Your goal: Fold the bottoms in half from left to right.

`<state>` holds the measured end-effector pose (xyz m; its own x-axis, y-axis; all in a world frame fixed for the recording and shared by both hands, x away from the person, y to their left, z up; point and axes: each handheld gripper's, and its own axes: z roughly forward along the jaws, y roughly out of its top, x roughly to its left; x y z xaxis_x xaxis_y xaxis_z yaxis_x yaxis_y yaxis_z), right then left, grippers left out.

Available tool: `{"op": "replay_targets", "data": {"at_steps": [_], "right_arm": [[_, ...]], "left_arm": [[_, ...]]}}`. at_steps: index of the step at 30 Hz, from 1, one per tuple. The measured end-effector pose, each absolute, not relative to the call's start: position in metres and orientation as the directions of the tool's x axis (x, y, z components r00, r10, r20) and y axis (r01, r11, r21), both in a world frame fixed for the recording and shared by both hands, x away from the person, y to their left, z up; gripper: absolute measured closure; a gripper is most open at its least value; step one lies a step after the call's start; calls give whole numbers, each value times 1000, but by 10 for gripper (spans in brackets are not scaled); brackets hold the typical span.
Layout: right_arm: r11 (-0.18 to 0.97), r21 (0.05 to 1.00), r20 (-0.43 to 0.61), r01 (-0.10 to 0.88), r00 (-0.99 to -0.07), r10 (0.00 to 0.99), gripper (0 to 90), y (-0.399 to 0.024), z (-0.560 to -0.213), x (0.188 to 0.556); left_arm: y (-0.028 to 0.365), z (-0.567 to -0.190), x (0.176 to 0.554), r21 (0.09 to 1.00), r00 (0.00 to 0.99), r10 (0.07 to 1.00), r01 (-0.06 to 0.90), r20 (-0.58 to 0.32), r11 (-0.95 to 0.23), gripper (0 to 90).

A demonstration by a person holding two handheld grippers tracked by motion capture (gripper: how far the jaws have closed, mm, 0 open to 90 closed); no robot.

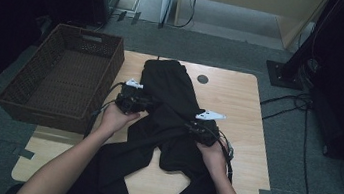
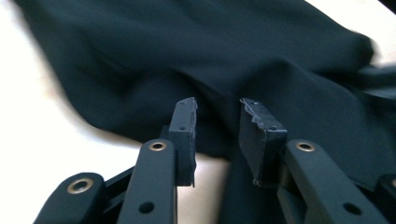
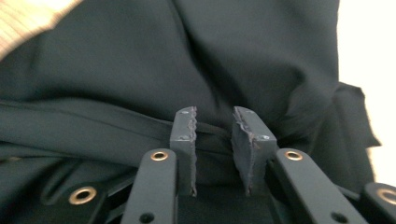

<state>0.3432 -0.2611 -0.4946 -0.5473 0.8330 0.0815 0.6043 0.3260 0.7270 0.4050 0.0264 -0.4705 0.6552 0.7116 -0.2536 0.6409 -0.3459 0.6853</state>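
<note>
- Black garment (image 1: 168, 106): lay spread across the tabletop (image 1: 238, 111), beside a wicker basket (image 1: 61, 82).
- Left hand-held gripper (image 2: 217, 126): jaws parted over the cloth, gripping nothing.
- Right hand-held gripper (image 3: 214, 130): likewise parted, gripping nothing.

The black garment (image 1: 168, 111) lies crumpled along the middle of the wooden table (image 1: 243, 116), folded over itself in soft creases. Its near end spills off the table's front edge toward the person.
</note>
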Motion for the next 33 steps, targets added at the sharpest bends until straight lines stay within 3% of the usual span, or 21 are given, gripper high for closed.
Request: {"op": "replay_targets", "data": {"at_steps": [7,14,17,22,29,33], "right_arm": [[338,702,84,627,-544,835,675,-256,-510,348],[323,719,80,616,-535,841,677,-254,-512,349],[305,729,82,613,-521,850,678,-251,-514,353],[271,744,89,611,-493,866,679,-240,-516,370],[208,764,106,611,-437,893,682,-218,-519,414],[191,776,98,601,-413,905,693,-209,-521,433]], "left_arm": [[5,-491,375,673,687,673,637,-275,-376,618],[-2,-509,377,674,676,701,629,-227,-388,622],[0,-511,385,695,666,722,611,-190,-380,655],[6,-513,416,700,630,748,630,-209,-335,710],[8,-509,470,682,574,800,657,-176,-322,705],[15,-508,491,667,529,815,698,-238,-259,654]]}}
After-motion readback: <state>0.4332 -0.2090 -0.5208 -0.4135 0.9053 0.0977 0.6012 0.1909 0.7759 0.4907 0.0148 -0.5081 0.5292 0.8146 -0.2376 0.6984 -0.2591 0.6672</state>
